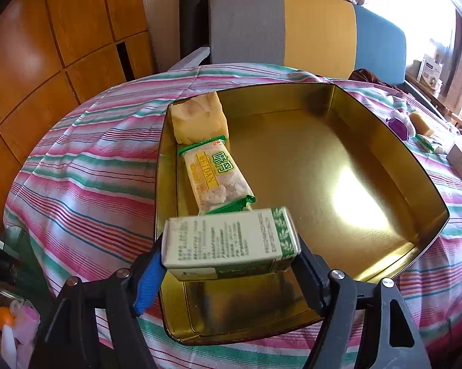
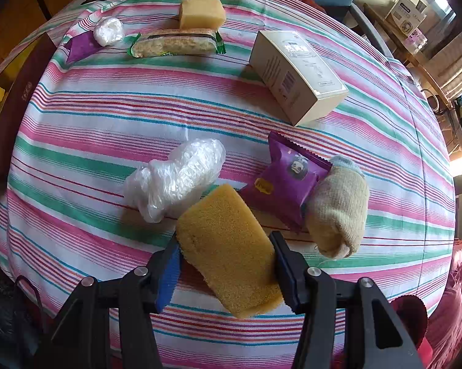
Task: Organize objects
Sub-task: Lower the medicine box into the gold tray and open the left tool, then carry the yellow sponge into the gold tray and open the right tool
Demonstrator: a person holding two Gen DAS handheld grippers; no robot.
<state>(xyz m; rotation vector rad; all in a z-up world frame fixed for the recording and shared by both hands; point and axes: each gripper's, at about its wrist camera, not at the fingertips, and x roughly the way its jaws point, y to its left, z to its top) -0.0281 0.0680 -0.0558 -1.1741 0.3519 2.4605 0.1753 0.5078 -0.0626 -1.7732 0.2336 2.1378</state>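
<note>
The left wrist view looks down and forward, close over a gold tin tray (image 1: 427, 215) on the striped tabletop (image 1: 86, 169). The right wrist view looks steeply down at the tabletop's (image 2: 107, 117) scattered items. Both share the striped cloth.

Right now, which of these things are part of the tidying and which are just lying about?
Part of the job:
- gold tin
- green-and-white box in the left gripper
- yellow sponge in the right gripper
- purple snack packet

Just around:
- striped tablecloth
- chair
</note>
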